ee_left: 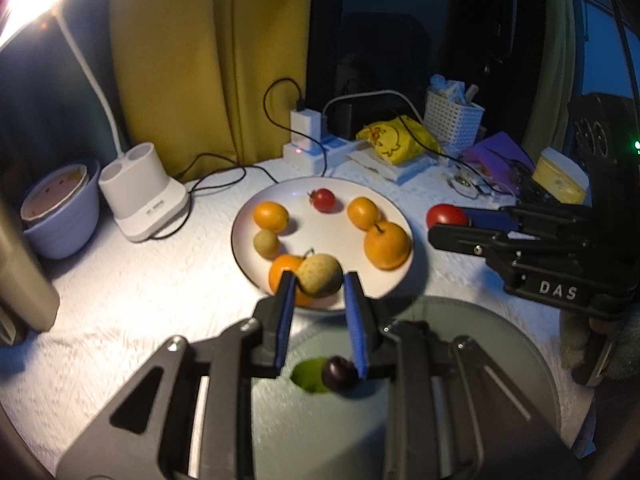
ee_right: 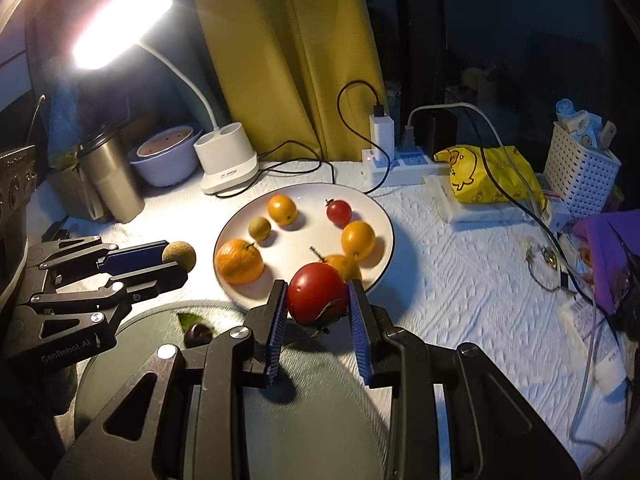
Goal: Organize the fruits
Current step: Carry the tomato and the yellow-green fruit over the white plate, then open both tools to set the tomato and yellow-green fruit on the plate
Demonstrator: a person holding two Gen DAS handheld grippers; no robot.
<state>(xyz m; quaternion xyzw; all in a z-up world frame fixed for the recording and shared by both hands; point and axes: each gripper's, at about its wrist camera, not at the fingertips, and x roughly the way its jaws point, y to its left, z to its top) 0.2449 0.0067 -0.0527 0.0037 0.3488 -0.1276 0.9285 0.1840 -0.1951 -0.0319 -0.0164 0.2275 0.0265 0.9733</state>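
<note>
A white plate (ee_right: 382, 216) with a thin dark rim carries orange citrus fruits (ee_right: 239, 261), 1 red cherry tomato (ee_right: 338, 211) at 12 o'clock and 1 olive-green fruit (ee_right: 260, 227). The large tomato (ee_right: 317, 294) is deep red, the round fruit (ee_left: 320, 275) tan-brown. Blue pads (ee_right: 277, 334) line black fingers. The curtain (ee_right: 288, 60) is mustard yellow, the tablecloth (ee_right: 460, 300) white and textured.

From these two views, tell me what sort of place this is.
Probably a home desk or bedside table, not a kitchen: a lit desk lamp, a power strip with chargers plugged in, and a yellow curtain behind the plate of fruit.
</note>
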